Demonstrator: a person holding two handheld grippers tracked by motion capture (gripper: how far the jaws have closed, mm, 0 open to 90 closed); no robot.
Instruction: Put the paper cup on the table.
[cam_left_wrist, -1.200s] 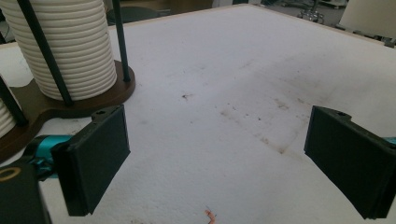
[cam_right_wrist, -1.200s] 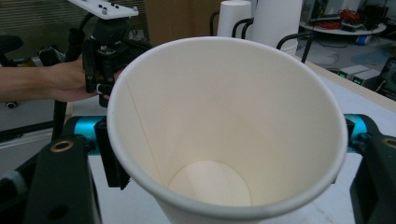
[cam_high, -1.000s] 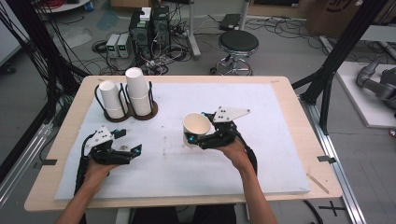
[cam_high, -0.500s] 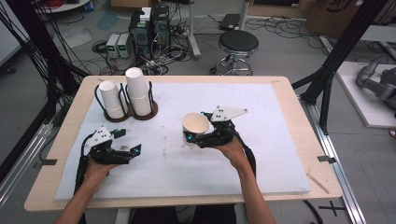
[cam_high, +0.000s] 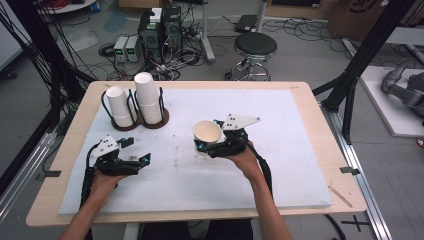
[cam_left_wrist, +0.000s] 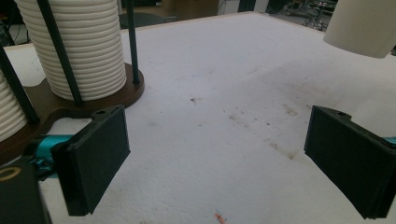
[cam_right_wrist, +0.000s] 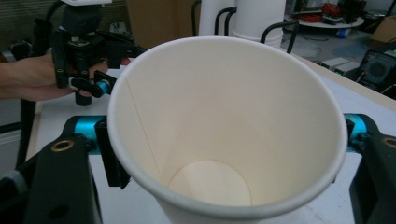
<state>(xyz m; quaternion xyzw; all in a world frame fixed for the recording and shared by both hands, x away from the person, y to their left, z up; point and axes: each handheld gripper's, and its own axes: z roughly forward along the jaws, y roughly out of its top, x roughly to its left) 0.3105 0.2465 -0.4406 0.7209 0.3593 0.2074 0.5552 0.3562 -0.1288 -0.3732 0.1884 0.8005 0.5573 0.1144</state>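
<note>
Biggest risk: your right gripper (cam_high: 204, 146) clamps the cup (cam_high: 207, 134) mid-table off the mat (cam_high: 300, 130); squeeze harder and it crumples (thin paper). Lesser risk: left gripper (cam_high: 142, 160), jaws apart and empty, could clip the rack (cam_high: 142, 122).

Bright even indoor light, soft shadows, slight blur

Wooden table (cam_high: 310, 107) under stained white mat (cam_high: 280, 145); cup rack (cam_high: 150, 123) on mat
</note>
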